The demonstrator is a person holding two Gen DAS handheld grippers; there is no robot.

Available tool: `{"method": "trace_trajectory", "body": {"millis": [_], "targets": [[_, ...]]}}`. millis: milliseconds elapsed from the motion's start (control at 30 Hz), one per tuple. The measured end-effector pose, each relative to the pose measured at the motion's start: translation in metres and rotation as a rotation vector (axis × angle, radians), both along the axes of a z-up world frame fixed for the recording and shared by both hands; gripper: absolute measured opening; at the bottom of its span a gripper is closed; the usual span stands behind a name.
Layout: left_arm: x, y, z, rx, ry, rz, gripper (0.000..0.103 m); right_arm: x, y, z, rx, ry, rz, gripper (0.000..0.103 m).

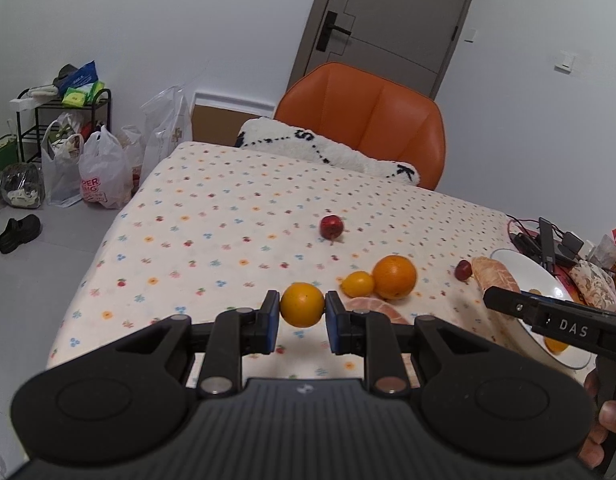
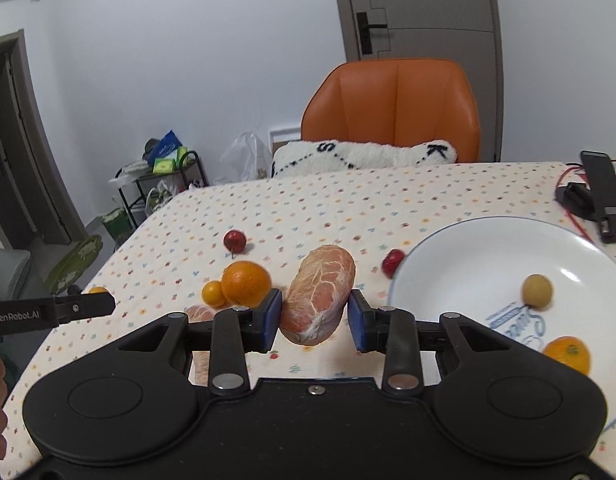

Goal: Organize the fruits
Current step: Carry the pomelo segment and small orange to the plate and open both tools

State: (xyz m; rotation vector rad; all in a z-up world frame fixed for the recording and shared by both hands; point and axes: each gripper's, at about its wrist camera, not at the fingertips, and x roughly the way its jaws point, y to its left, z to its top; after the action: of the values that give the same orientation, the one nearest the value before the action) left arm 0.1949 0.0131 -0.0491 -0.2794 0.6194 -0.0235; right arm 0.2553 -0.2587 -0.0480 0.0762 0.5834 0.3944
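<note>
Left gripper [image 1: 302,322]: pinching small round orange citrus [image 1: 302,305], lifted clear of the cloth.
Right gripper [image 2: 315,316]: clamped on peeled pink pomelo segment [image 2: 320,294], just left of white ceramic plate [image 2: 488,256].
Advice: carry segment over rim, lower, then release gently.

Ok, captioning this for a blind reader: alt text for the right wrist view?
The right tongs grip a peeled pomelo segment above a floral tablecloth, beside a white plate holding two small fruits. Loose oranges and red fruits lie on the cloth.
</note>
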Motion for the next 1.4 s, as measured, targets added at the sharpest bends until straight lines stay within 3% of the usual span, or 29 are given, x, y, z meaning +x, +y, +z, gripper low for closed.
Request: {"method": "trace_trajectory", "body": {"millis": [800, 1400], "targets": [[0.016, -0.078, 0.017, 0.029, -0.03, -0.101, 0.022, -0.009, -0.1, 0.009, 0.05, -0.048, -0.159, 0.034], [0.04, -0.138, 0.013, 0.057, -0.012, -0.178, 0.022, -0.002, -0.145, -0.01, 0.078, -0.021, -0.206, 0.034]]}}
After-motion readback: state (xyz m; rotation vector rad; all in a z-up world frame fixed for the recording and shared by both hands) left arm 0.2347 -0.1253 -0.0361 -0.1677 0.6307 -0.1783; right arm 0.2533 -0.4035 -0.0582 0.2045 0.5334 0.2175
